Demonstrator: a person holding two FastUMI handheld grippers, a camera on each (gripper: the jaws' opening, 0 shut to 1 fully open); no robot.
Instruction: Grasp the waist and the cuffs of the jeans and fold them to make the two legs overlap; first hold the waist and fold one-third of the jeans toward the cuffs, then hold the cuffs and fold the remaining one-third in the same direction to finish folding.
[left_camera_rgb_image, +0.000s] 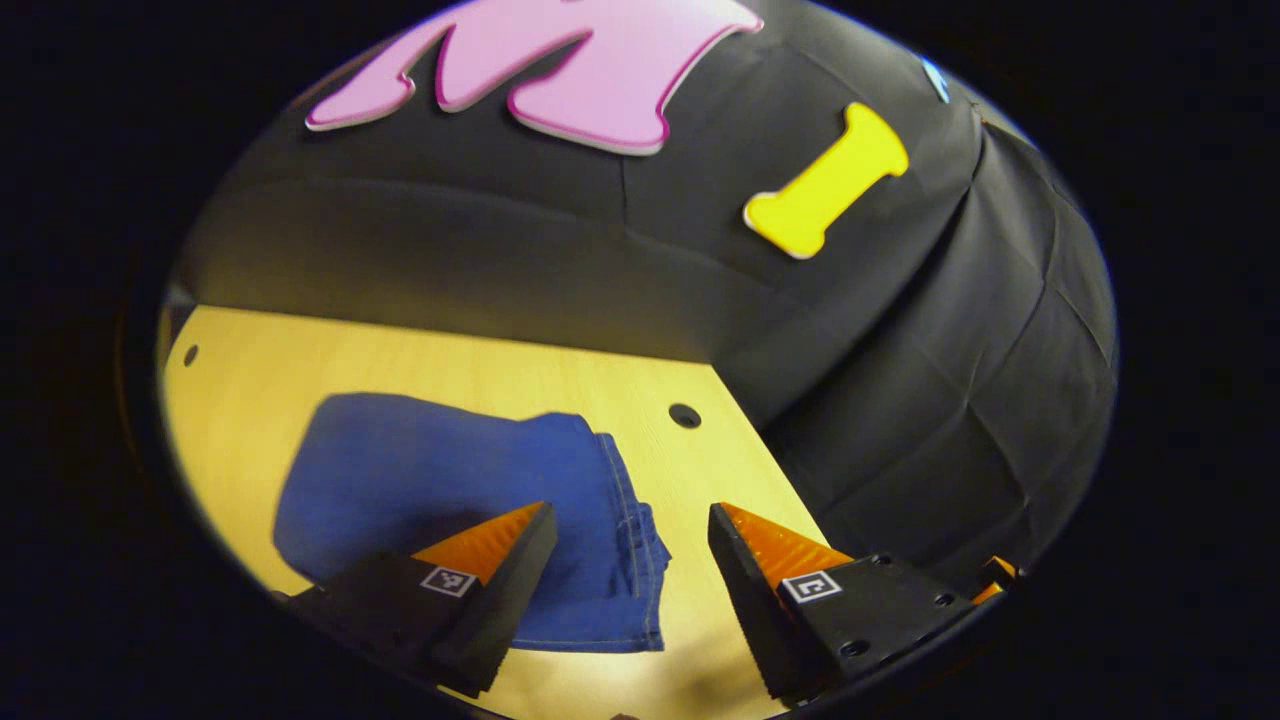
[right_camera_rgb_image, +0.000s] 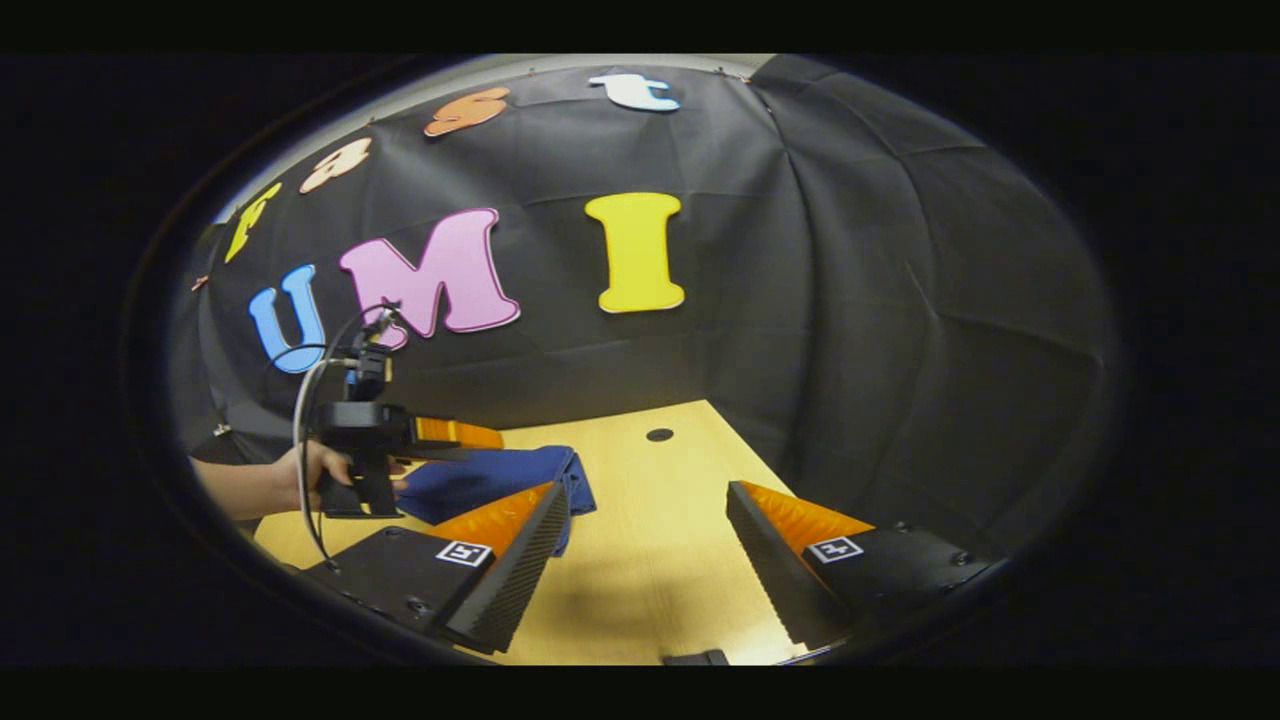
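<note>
The blue jeans (left_camera_rgb_image: 440, 480) lie folded into a compact bundle on the wooden table (left_camera_rgb_image: 700, 480), hems and seams stacked at the bundle's right edge. My left gripper (left_camera_rgb_image: 630, 530) hovers open above that right edge, nothing between its orange-and-black fingers. In the right gripper view the jeans (right_camera_rgb_image: 490, 480) lie left of centre. My right gripper (right_camera_rgb_image: 645, 515) is open over bare table to the right of the bundle. The left gripper (right_camera_rgb_image: 440, 432), held by a hand (right_camera_rgb_image: 320, 470), hangs over the jeans there.
The table has round holes (left_camera_rgb_image: 685, 415) near its far edge (right_camera_rgb_image: 659, 435). Black cloth walls close in behind and on the right, meeting the table's right edge. A cable (right_camera_rgb_image: 305, 400) loops up from the left gripper.
</note>
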